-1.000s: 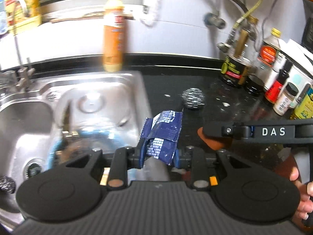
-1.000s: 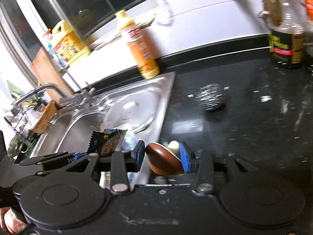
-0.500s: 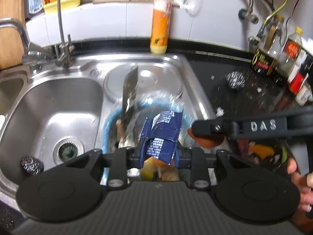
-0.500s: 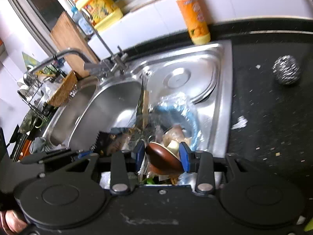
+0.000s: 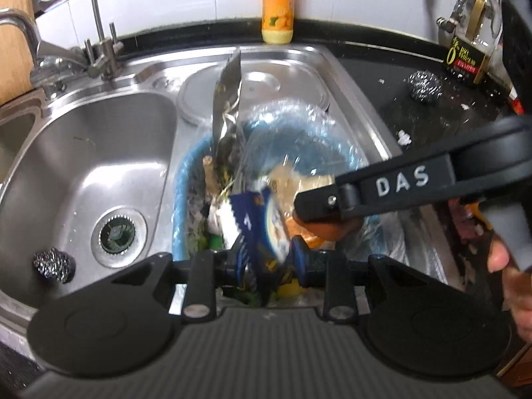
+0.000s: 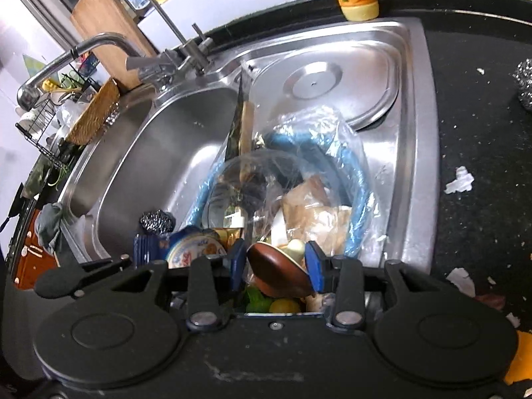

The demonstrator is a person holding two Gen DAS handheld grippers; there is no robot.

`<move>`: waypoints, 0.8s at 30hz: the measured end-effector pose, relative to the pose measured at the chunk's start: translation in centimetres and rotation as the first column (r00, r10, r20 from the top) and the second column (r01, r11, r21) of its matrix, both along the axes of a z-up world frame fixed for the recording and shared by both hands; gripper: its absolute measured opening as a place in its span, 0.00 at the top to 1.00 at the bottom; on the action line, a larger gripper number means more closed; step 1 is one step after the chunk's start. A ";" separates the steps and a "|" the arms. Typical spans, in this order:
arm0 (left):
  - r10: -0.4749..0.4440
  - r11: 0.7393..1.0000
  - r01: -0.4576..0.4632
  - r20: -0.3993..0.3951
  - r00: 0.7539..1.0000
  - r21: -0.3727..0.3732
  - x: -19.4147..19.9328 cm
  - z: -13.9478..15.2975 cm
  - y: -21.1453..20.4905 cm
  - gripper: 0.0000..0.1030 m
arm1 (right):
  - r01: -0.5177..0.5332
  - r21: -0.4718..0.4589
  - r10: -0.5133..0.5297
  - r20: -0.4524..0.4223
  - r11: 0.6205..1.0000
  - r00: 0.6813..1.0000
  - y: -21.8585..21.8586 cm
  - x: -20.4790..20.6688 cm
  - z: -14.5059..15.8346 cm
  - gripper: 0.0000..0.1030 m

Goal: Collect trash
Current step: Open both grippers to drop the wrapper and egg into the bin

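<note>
Trash: a blue snack wrapper (image 5: 256,229) sits pinched in the left tongs (image 5: 266,262) at the lower middle of the left wrist view, blurred, hanging over a blue-rimmed bin (image 5: 186,179) lined with a clear plastic bag (image 5: 292,123). From left to right in that view: a wooden board at the far left edge, a steel faucet (image 5: 53,56) at upper left, and a stainless sink (image 5: 109,156) with its round drain (image 5: 118,232) and a steel wool ball (image 5: 53,264) lying in the basin at lower left. The bin stands in the sink's right-hand part, holding scraps and a tall foil wrapper (image 5: 227,99) standing upright. An orange bottle (image 5: 278,6) stands at top centre against the white tiled wall. Right of the sink lies the black tabletop (image 5: 382,79), speckled with white crumbs, with a second steel wool ball (image 5: 425,85) and a dark bottle (image 5: 468,56) at upper right. A hand (image 5: 512,266) shows at the right edge.

In the right wrist view, a dish rack and a woven basket (image 6: 96,113) sit at the left. The right tongs (image 6: 276,266), at lower centre, are pinching a brown shell-like scrap (image 6: 276,269) over the same bin (image 6: 359,186). White scraps (image 6: 460,179) lie on the tabletop (image 6: 482,133) at right.
</note>
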State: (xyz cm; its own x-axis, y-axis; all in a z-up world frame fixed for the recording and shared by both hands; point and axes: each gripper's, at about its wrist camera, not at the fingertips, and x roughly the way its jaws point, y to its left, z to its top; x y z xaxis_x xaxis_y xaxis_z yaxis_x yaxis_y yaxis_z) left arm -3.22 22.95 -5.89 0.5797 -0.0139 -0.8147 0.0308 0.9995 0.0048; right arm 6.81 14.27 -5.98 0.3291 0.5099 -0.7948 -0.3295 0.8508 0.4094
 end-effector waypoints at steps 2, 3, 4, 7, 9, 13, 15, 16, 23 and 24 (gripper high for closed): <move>0.009 1.000 -0.009 -0.006 1.000 -0.003 0.0 -0.3 0.2 0.67 | 0.000 0.001 0.000 -0.008 1.000 1.000 0.0 0.2 0.0 0.61; 0.014 1.000 -0.014 -0.007 1.000 -0.005 0.0 -0.3 0.3 0.65 | 0.002 0.003 -0.001 -0.012 1.000 1.000 -0.1 0.3 -0.1 0.59; 0.018 1.000 -0.018 -0.006 1.000 -0.006 0.0 -0.3 0.4 0.60 | 0.004 0.008 -0.004 -0.014 1.000 1.000 -0.2 0.3 -0.1 0.56; 0.026 1.000 -0.026 0.004 1.000 -0.012 -0.1 -0.1 0.5 0.43 | 0.017 0.022 -0.017 -0.013 1.000 1.000 -0.5 0.5 0.2 0.39; 0.026 1.000 -0.026 0.016 1.000 -0.016 -0.2 0.3 0.4 0.35 | 0.023 0.034 -0.022 -0.008 0.999 1.000 -0.9 0.4 0.6 0.29; 0.031 0.999 -0.031 0.038 0.999 -0.009 -0.4 0.9 0.2 0.11 | 0.030 0.048 -0.030 -0.001 0.998 1.000 -1.2 0.2 1.3 0.12; 0.037 0.999 -0.037 0.048 0.998 -0.003 -0.5 1.2 -0.1 0.07 | 0.032 0.051 -0.032 0.003 0.998 0.999 -1.5 -0.1 1.8 0.04; 0.040 0.999 -0.040 0.051 0.998 -0.002 -0.5 1.3 -0.2 0.05 | 0.032 0.054 -0.033 0.008 0.998 0.999 -1.6 -0.2 2.0 0.02; 0.070 0.998 -0.070 0.102 0.992 -0.009 -0.8 3.5 -0.7 0.00 | 0.016 0.070 -0.019 0.049 0.997 0.999 -2.9 -1.2 4.3 0.00; 0.075 0.997 -0.073 0.114 0.991 -0.013 -0.7 3.9 -0.9 0.00 | 0.017 0.072 -0.022 0.059 0.997 0.998 -3.2 -1.3 4.7 0.00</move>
